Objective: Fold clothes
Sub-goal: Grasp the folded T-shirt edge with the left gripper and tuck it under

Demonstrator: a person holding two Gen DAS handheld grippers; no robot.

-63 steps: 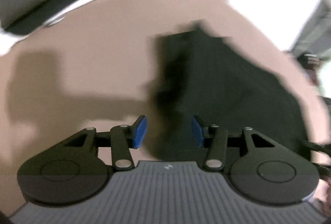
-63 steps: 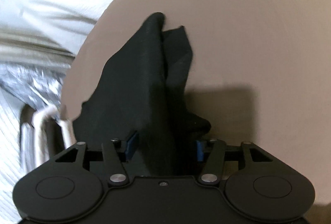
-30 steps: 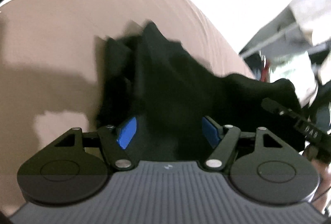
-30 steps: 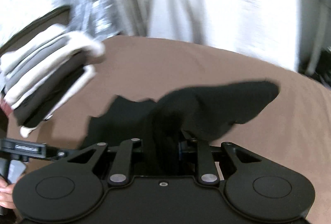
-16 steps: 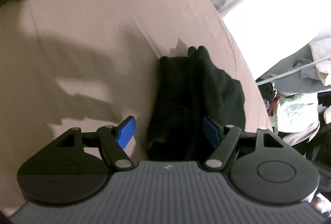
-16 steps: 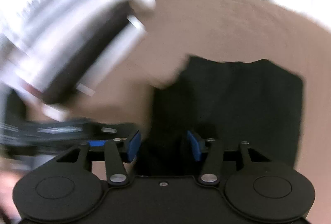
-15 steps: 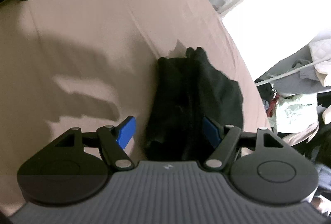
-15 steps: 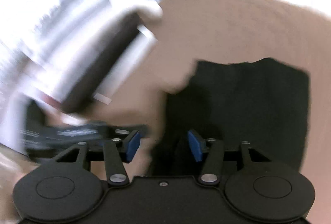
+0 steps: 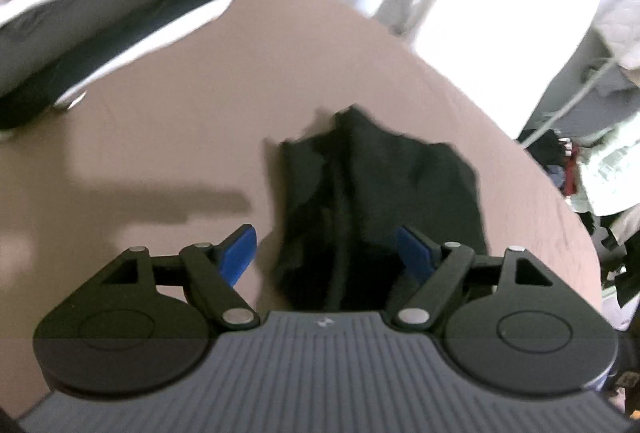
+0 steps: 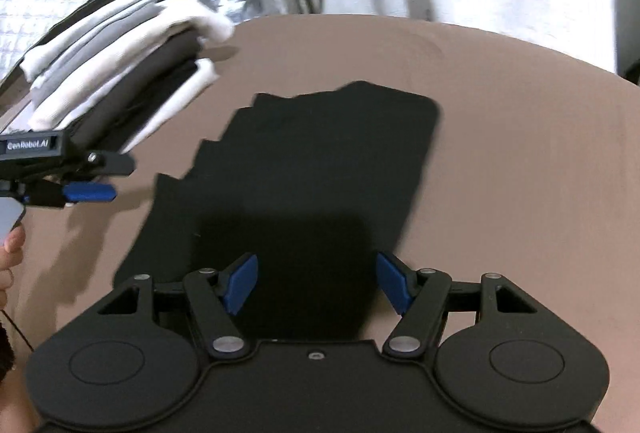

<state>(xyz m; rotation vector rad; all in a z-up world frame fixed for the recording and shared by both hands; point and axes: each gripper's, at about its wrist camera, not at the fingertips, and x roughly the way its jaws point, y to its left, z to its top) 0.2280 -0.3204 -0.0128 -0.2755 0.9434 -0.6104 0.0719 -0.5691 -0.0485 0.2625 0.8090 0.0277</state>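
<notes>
Left gripper [image 9: 326,251] and right gripper [image 10: 316,283] tilt downward, jaws opening, pads bare.

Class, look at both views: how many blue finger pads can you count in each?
Left wrist view: 2, both on the left hand-held gripper. Right wrist view: 3, two on the right hand-held gripper and one pad of the left hand-held gripper at the left edge; its second pad is hidden.

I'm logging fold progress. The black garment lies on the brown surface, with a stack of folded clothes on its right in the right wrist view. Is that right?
Not quite: the stack of folded clothes sits to the left of the black garment, not its right, as the right wrist view shows. The garment does lie on the brown surface.
</notes>
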